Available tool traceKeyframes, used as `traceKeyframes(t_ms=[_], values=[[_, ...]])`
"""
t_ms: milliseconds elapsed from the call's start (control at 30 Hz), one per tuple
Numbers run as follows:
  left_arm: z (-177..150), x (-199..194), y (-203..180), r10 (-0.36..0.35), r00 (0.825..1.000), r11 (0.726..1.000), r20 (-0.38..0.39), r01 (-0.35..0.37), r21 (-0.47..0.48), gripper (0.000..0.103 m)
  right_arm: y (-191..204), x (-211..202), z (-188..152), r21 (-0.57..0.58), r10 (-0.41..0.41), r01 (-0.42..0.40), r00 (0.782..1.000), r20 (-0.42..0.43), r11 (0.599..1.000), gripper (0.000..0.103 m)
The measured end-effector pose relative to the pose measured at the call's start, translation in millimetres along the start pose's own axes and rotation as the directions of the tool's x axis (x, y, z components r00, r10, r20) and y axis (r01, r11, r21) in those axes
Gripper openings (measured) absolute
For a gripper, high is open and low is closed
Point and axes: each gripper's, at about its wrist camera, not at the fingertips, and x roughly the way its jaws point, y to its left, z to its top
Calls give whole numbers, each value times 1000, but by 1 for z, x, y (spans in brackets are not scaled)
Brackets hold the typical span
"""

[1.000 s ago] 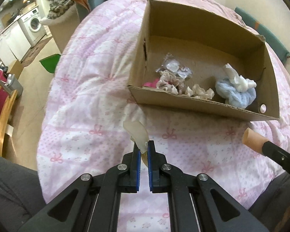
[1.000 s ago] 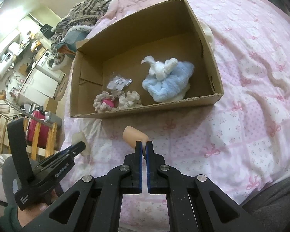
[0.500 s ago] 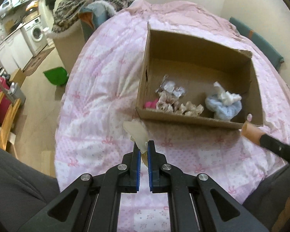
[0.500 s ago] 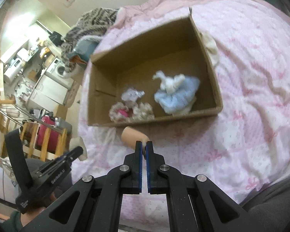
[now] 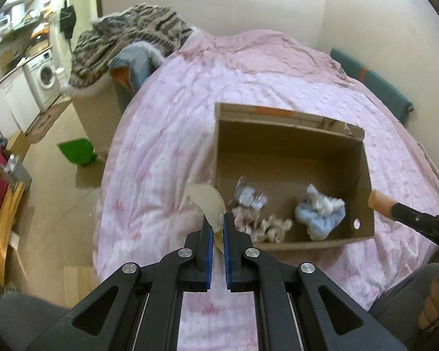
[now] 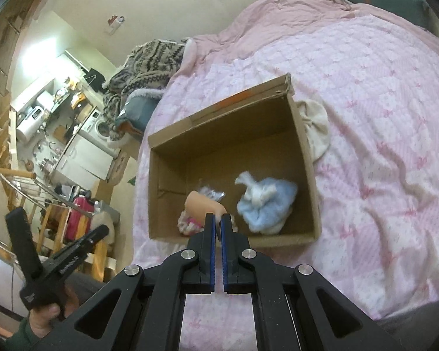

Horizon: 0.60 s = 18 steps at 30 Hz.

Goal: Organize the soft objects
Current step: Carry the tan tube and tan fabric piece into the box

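Both hand-held grippers carry a load toward the cardboard box (image 5: 289,152) on the bed (image 5: 166,134): the left hand-held gripper (image 5: 216,225) is closed on a pale soft piece (image 5: 207,200), the right hand-held gripper (image 6: 218,226) is closed on a peach soft roll (image 6: 200,204), and next each must come over the box and open.

Left gripper (image 5: 216,222) sits bottom centre of its own view, blue-padded jaws pinched nearly together on a pale floppy piece that sticks up and to the left from between them. Same gripper also shows in the lower left of the right wrist view, with the person's hand (image 6: 44,318) wrapped round its handle. Right gripper (image 6: 218,222) is bottom centre of its view, jaws clamped tight on a peach-coloured soft piece. From the left wrist view it pokes in from the right edge, tip pointing up-left.
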Motion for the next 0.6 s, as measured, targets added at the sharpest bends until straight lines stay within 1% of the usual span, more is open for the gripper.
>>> traceKeyframes(t_ms=[300,400,467,600], values=[[26,30,-26,-51,999,996,8,51,68,6,-3,31,17,-41,-40,39,999,-20,998,5],[32,47,-36,-77,997,993,-8,78,92,6,-5,42,17,-51,-49,48,998,-26,998,5],[33,57,-41,-91,996,990,-17,92,103,6,-8,50,15,-45,-48,46,998,-35,998,5],[28,82,-52,-114,993,984,-43,119,132,6,-15,67,10,-37,-71,68,995,-74,997,5]])
